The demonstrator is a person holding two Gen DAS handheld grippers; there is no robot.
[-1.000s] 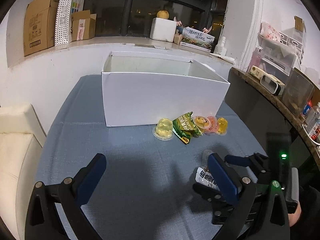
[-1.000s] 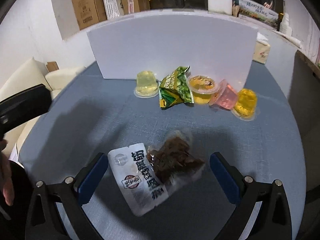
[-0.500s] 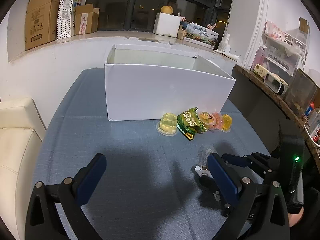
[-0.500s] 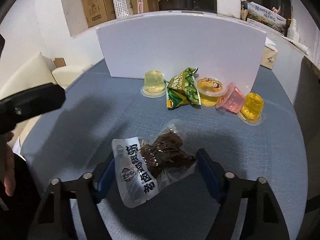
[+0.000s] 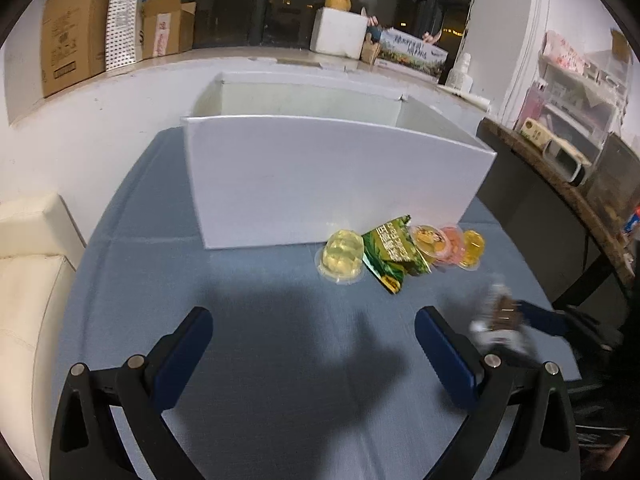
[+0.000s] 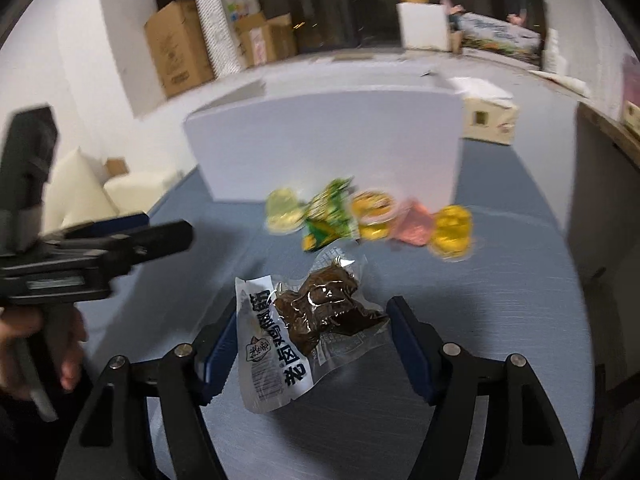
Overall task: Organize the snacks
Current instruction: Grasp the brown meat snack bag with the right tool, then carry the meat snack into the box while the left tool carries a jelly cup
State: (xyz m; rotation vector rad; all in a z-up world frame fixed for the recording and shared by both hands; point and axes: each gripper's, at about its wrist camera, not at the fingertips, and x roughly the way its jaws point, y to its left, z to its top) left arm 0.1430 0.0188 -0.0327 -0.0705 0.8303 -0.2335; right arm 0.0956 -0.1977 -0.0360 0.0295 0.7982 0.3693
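White box [image 5: 328, 184], blue tablecloth [image 5: 260, 320], green packet [image 5: 394, 252], yellow jelly cup [image 5: 342, 256], blue-padded gripper [image 6: 312, 340].

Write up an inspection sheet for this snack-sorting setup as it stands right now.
Surface: table under a blue-grey cloth.
Job's things: open white box; in front of it a row of four jelly cups and a green snack bag; a clear packet of brown snack.
Clutter: nothing seen on the table.
Grippers: right hand-held gripper shut on the packet, lifted off the cloth; left hand-held gripper open, empty.
Cables: nothing seen.
Surroundings: cardboard boxes on the window ledge, cream sofa at left, crowded shelf at right.
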